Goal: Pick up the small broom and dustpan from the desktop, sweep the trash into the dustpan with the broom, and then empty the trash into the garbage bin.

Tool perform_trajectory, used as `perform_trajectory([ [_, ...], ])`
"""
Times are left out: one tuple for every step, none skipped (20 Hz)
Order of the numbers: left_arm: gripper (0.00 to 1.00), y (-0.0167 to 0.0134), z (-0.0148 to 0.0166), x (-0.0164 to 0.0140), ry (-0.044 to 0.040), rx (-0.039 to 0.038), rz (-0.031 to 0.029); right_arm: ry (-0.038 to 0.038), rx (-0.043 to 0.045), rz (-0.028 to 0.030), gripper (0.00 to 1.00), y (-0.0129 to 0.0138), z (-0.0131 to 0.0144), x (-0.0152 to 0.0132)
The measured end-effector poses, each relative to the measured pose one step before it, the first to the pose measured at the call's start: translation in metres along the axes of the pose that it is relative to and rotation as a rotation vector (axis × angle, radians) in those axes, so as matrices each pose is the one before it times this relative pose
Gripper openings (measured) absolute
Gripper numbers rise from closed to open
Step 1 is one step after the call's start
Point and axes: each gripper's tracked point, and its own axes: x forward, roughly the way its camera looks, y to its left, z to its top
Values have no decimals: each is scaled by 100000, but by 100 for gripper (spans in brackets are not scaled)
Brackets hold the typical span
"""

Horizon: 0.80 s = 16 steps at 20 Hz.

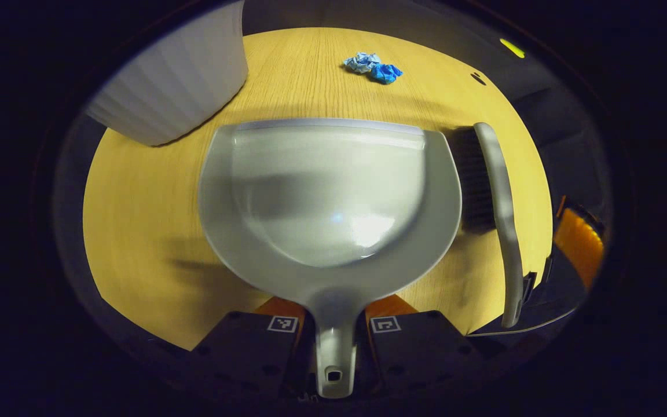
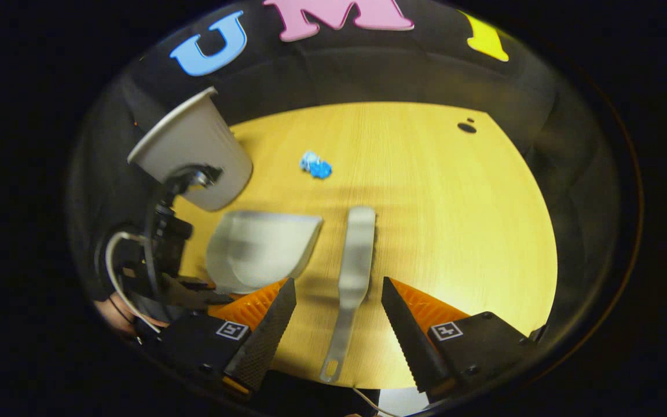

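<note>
Now, starting at our left gripper (image 1: 333, 341), its fingers (image 1: 252, 341) sit on either side of the dustpan's slim handle; they look closed against it, though the contact itself is hidden under the handle, so we read this as a grip on the dustpan (image 1: 333, 197) rather than a certainty. On our right gripper (image 2: 339, 324), the fingers (image 2: 270, 336) are spread wide with the broom's handle lying between them, touching neither.

We judge the pick-up step to be in hand: the dustpan seems taken, the broom (image 2: 354, 272) not yet. The next move calls for lowering our right fingers around the handle and closing on its narrow part, squarely enough that the brush will not swing when lifted.

Moving outward, the dustpan is a pale grey, glossy scoop with a wide straight lip at its far edge, its mouth facing the trash; whether it is resting on the yellow wooden surface (image 1: 136, 231) or held just above it we cannot tell. The broom lies flat just beside the dustpan's right side; in the left gripper view its dark bristles point toward the pan. It is pale grey too, with a hanging hole at the handle's near end.

Farther out, the trash (image 1: 373, 66), a small crumpled blue and white wad, lies well beyond the dustpan's lip. The garbage bin (image 1: 177, 81), a pale ribbed tub, stands at the far left, near the pan's left corner.
</note>
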Motion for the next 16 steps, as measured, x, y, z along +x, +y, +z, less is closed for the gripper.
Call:
perform_trajectory([
  [29,50,28,18,-816,-480,-922,5178,492,-320,98,-269,-507,413],
  [29,-18,-7,41,-606,-492,-524,4778,1813,-614,98,-399,-537,463],
  [29,-44,-7,-10,-388,-3,-237,5383,1396,-688,98,-602,-439,457],
  [29,45,-35,-40,-263,584,-169,3314,1608,-2478,98,-646,-270,453],
  [29,51,4,0,-372,601,-332,4164,1637,-2491,98,-245,-656,692],
  [29,51,-11,15,-364,299,-578,2341,-302,-1059,98,-104,-223,702],
  [29,7,26,-2,-427,186,-676,2496,-426,-1967,98,-227,-108,681],
  [29,-6,-93,-29,-83,-97,-629,2327,-1058,-1623,90,-159,-172,629],
  [29,-13,3,3,-73,-54,-512,2170,-600,-1501,98,78,-120,594],
  [29,15,-42,-8,36,152,-392,1967,-442,-1199,91,85,27,463],
  [29,-24,3,-55,-17,315,-308,1784,-136,-1057,96,160,-209,711],
  [29,46,-37,44,-71,255,-289,2262,-300,-1334,80,88,-303,217],
  [29,-25,34,-73,57,67,-268,-411,-512,-977,65,29,415,71],
  [29,31,-129,27,76,68,-317,-940,-401,438,80,158,333,131],
  [29,-17,58,-19,-135,219,-260,1980,-814,-1811,66,-396,134,-145],
  [29,18,-54,-24,235,60,-213,503,616,668,43,61,286,-62],
])
